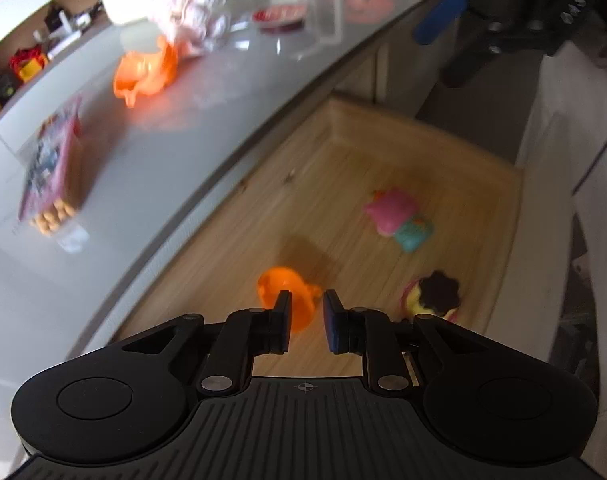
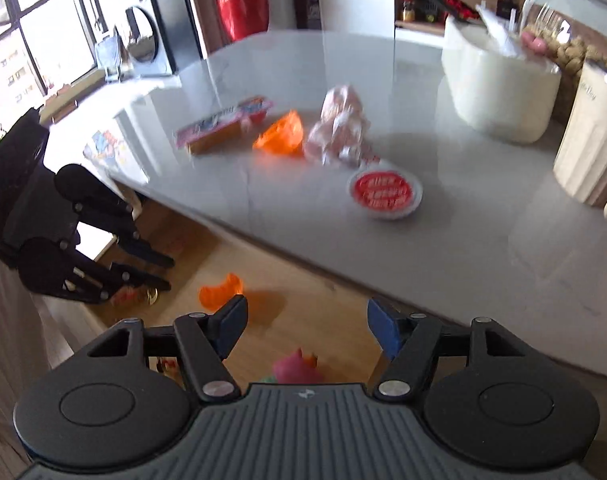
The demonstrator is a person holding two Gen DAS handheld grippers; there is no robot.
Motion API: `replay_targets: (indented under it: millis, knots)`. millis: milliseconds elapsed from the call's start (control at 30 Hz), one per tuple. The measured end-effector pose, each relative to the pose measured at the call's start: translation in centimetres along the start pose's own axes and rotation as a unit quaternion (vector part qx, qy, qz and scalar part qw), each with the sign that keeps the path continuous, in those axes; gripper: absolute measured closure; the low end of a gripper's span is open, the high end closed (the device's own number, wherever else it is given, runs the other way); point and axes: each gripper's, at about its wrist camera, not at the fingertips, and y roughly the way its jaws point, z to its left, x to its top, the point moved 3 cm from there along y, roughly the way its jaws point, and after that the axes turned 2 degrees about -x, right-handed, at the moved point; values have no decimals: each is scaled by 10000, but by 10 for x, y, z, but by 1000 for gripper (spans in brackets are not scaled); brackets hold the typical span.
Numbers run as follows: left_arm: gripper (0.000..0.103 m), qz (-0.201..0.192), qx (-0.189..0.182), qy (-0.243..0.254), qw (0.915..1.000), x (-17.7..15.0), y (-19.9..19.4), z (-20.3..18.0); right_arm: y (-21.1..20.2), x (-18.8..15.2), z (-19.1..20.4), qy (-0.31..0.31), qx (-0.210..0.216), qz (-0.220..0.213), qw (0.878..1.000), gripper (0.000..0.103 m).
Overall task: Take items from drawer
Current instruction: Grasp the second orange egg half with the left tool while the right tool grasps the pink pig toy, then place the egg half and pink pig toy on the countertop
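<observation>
Both jaws stand parted and empty: left gripper hangs over the drawer's orange cup to grasp it, while right gripper hovers above the pink toy.

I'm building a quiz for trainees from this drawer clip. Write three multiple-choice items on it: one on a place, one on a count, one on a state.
1. Where does the round red-lidded tub sit?
A. In the drawer
B. On the grey countertop
C. On the floor

2. How many toys lie in the open drawer in the left wrist view?
A. One
B. Three
C. Five

3. How do the jaws of the left hand-held gripper stand?
A. Apart, nothing between the pads
B. Clamped on the pink toy
C. Clamped on a box

Key:
1 B: the tub rests on the countertop, near the crinkled wrapper.
2 B: an orange toy, a pink and teal toy and a yellow toy with a dark top.
3 A: a gap shows between the pads; the orange toy lies beyond them.
</observation>
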Motion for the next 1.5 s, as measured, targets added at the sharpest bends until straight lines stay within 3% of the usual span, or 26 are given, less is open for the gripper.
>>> replay_targets:
  millis: [167, 267, 400, 433, 567, 700, 1000, 1267, 1333, 1400, 1433, 1500]
  knots:
    - [83, 153, -21, -660, 9977, -2, 36, 22, 45, -32, 17, -296, 52, 820, 9962, 36]
    - [83, 141, 175, -958, 9951, -3, 52, 32, 65, -36, 26, -522, 70, 1105, 9925, 36]
    - [81, 77, 429, -851, 9954, 0, 67, 33, 88, -37, 38, -889, 81, 1346, 9869, 36]
    - [77, 96, 388, -828, 9958, 1, 71, 33, 93, -37, 40, -990, 69, 1393, 9853, 36]
    - [77, 130, 330, -679, 9971, 4, 84, 34, 116, -37, 43, -1175, 88, 1711, 9782, 36]
    - [77, 234, 109, -838, 9961, 0, 92, 38, 138, -39, 48, -1262, 117, 2088, 9697, 36]
    - [82, 332, -226, -623, 9972, -3, 95, 27, 170, -30, 47, -1020, -170, 2532, 9619, 36]
    - [82, 635, -328, -828, 9940, -5, 88, 30, 182, -41, 40, -775, -250, 2874, 9544, 32]
    - [82, 647, -373, -888, 9932, -3, 89, 29, 181, -44, 41, -769, -166, 2960, 9519, 38]
    - [85, 654, -441, -861, 9932, -7, 86, 30, 178, -45, 43, -746, 32, 3006, 9508, 63]
    - [85, 646, -488, -828, 9933, -9, 84, 29, 174, -45, 43, -695, 93, 3010, 9511, 69]
    - [85, 613, -598, -763, 9934, -11, 79, 27, 163, -44, 46, -702, 64, 2901, 9544, 69]
